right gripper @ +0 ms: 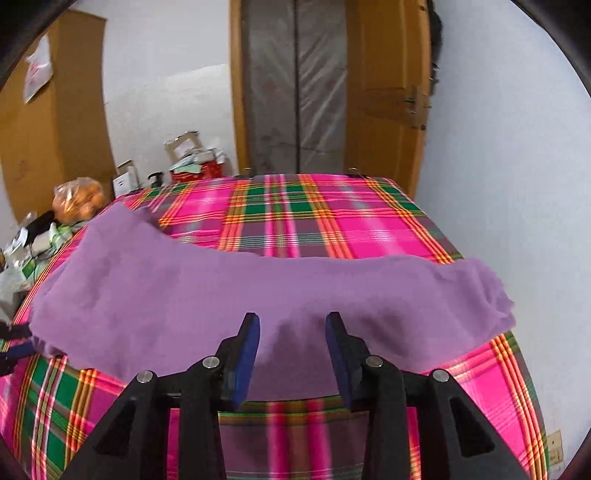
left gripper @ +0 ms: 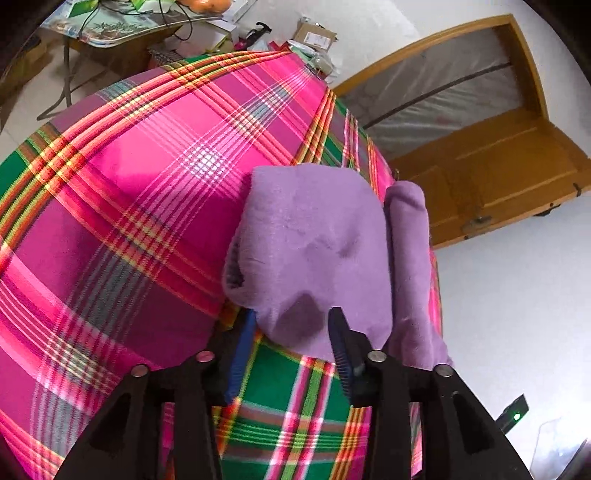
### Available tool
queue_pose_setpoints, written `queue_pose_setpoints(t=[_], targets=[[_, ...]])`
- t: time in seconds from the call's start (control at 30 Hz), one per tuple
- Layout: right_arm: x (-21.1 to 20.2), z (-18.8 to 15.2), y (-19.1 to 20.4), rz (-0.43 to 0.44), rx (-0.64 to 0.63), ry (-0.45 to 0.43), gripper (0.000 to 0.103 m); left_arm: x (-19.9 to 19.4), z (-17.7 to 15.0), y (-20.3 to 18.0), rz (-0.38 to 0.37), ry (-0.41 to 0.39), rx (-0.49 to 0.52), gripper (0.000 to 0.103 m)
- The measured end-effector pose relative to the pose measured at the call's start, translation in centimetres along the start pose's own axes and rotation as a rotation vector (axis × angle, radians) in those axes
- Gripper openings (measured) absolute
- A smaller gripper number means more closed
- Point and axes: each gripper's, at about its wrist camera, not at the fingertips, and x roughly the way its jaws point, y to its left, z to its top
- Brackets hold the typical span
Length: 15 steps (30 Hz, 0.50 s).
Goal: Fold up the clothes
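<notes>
A purple fleece garment [left gripper: 314, 236] lies folded on the table's pink and green plaid cloth [left gripper: 129, 192]. One narrow part of it [left gripper: 406, 258] runs along the table's right edge. My left gripper [left gripper: 293, 326] is open, its blue-padded fingertips either side of the garment's near end. In the right wrist view the garment [right gripper: 221, 291] stretches across the table from left to right. My right gripper [right gripper: 292, 325] is open at the garment's near edge, the cloth lying under and between its fingertips. A dark gripper part [right gripper: 14, 343] shows at the garment's left end.
The plaid table [right gripper: 332, 210] stands near a white wall [right gripper: 498, 166] and a wooden door [right gripper: 388, 99]. Beyond its far-left corner are boxes [right gripper: 192, 158], a bag of oranges [right gripper: 77, 201] and a cluttered side table [left gripper: 122, 26].
</notes>
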Motion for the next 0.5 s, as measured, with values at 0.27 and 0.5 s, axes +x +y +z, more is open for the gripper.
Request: queue_pose_setpoints(t=[0.27, 0.5], targets=[[-1.2, -0.8, 6.1, 0.177, -0.132, -0.023, 0.041, 0.6, 0.8, 0.9, -0.101, 0.020, -0.125, 0.043], [-1.9, -2.2, 11.9, 0.328, -0.272, -0.022, 0.042, -0.5, 1.6, 0.9, -0.101, -0.062, -0.098, 0.007]])
